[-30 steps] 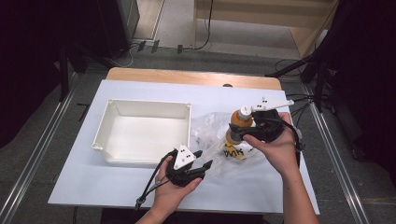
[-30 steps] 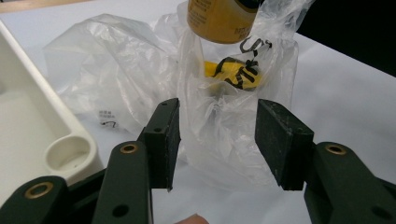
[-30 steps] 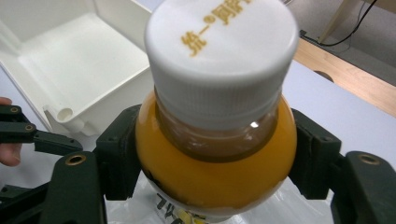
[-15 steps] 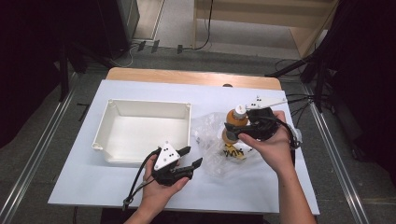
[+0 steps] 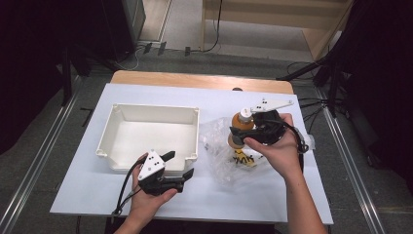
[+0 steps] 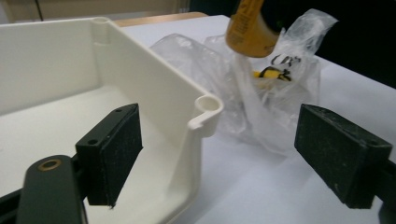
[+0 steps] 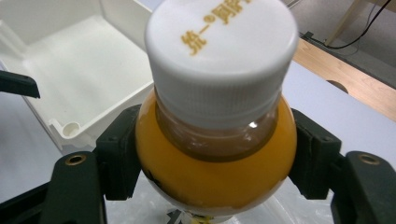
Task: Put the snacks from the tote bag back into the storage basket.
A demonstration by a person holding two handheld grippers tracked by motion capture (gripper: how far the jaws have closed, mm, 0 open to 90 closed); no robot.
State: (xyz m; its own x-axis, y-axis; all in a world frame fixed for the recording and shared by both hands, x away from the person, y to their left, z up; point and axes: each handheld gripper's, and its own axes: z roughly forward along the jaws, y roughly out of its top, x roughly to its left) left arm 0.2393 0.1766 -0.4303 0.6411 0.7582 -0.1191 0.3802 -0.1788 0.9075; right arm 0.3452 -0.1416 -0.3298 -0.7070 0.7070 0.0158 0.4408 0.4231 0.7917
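Closest to the person's side of the table, the left gripper [image 5: 178, 168] sits low in the left hand [image 5: 146, 197] with its jaws spread wide and nothing between them. In the left gripper view the near corner of the white bin [image 6: 205, 109] comes up between the two black pads [image 6: 116, 149], with one pad over the bin's floor and the other out over the bare white table [image 6: 261, 186]; neither pad touches the bin wall.

Just beyond that, the bin [image 5: 148, 109] lies on the left half of the table [image 5: 87, 180]. Its floor is plain white, and as far as it shows I see nothing lying in it.

To the right of the bin, almost against its wall, a crumpled clear plastic bag [image 5: 216, 156] is heaped on the table. Something yellow with black marks [image 5: 243, 158] lies in the bag; what it is I cannot make out through the plastic.

Above the bag, the right gripper [image 5: 243, 134], held in the right hand [image 5: 275, 148], is clamped on an orange juice bottle [image 5: 240, 130] with a white cap [image 5: 245, 113]. In the right gripper view the pads [image 7: 119, 158] press the bottle's shoulder [image 7: 215, 177] from both sides, just below the cap [image 7: 222, 60], which carries gold lettering. The bottle stands roughly upright, its lower end down among the folds of the bag.

At the far edge runs a strip of wooden tabletop [image 5: 195, 80].
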